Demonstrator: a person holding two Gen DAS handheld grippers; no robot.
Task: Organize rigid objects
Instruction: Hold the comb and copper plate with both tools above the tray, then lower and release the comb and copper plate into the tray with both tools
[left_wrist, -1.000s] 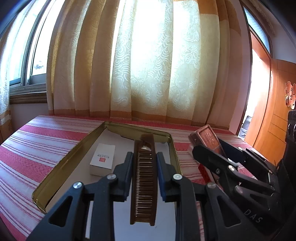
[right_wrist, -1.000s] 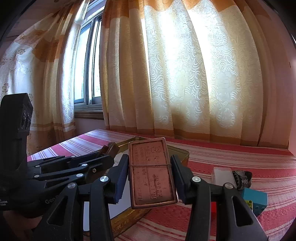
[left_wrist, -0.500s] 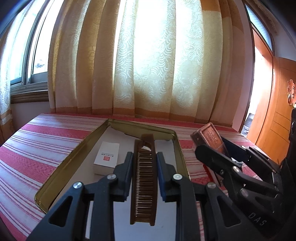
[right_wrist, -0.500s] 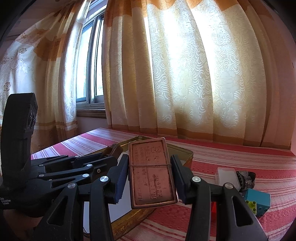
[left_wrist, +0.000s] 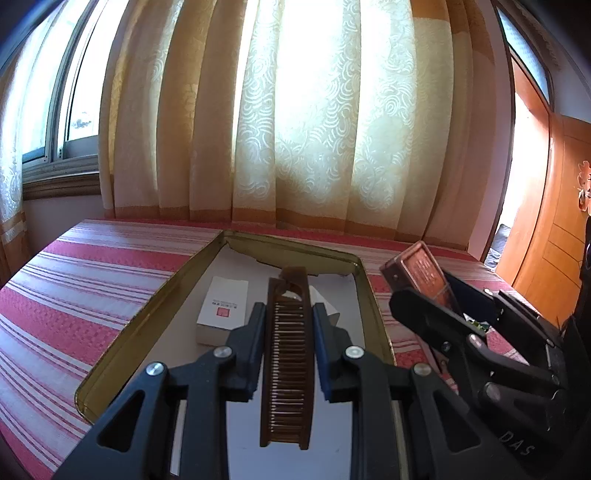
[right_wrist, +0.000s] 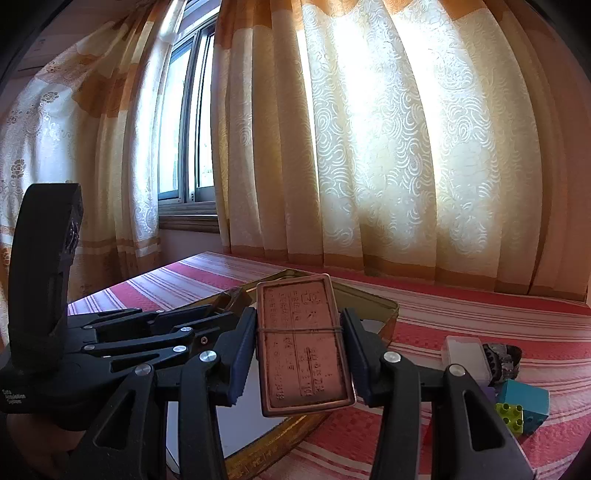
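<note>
Left gripper (left_wrist: 288, 328) jaws grasping comb (left_wrist: 287, 354), right gripper (right_wrist: 299, 347) jaws grasping embossed copper plaque (right_wrist: 303, 343), lettering unreadable

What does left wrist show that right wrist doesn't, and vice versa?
Left wrist only: the left gripper shut on a brown comb, a white box lying inside the tin, and a wooden door at the right edge.

Right wrist only: loose items out on the striped cloth, namely a clear plastic case, a teal block and a lime brick.

Both: the gold tin tray, the right gripper shut on the copper plate, the striped cloth and the curtain.
</note>
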